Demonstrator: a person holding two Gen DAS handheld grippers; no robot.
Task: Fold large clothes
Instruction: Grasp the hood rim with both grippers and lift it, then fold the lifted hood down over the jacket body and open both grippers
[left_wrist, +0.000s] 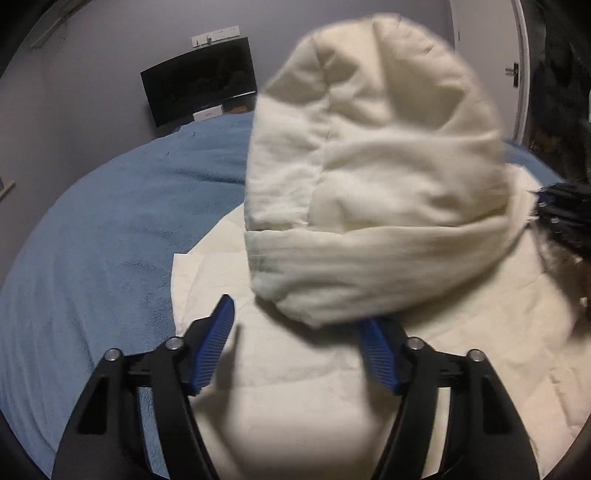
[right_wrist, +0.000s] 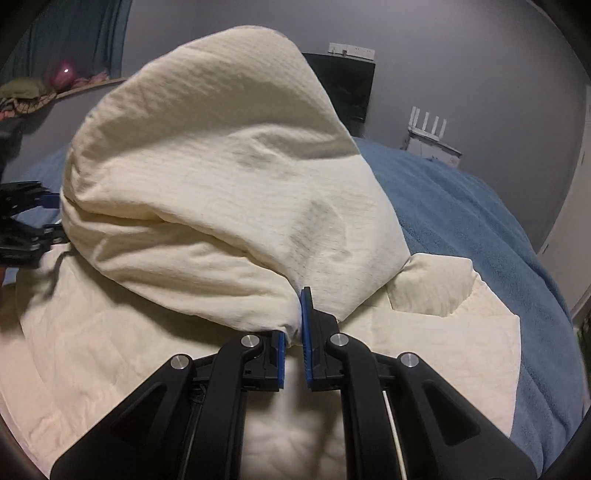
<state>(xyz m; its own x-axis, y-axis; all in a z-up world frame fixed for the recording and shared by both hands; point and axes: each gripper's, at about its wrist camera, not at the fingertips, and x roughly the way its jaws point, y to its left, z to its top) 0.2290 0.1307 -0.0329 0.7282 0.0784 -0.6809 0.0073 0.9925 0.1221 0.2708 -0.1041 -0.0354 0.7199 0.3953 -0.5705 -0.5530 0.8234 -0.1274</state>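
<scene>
A large cream quilted garment (left_wrist: 303, 387) lies spread on the blue bed cover (left_wrist: 110, 229). Its raised part (left_wrist: 369, 166) hangs in the air in front of me, blurred. My left gripper (left_wrist: 295, 317) is open, its blue pads wide apart above the flat cloth; the right pad's tip is hidden behind the hanging cloth. My right gripper (right_wrist: 295, 317) is shut on an edge of the raised part (right_wrist: 229, 184) and holds it up over the rest of the garment (right_wrist: 110, 350). The left gripper (right_wrist: 26, 221) shows at the left edge of the right wrist view.
A dark monitor (left_wrist: 199, 85) leans on the grey wall beyond the bed. A white router (right_wrist: 428, 129) stands on a box at the bed's far right. A door (left_wrist: 517, 70) is at the right. A cluttered shelf (right_wrist: 44, 88) is at far left.
</scene>
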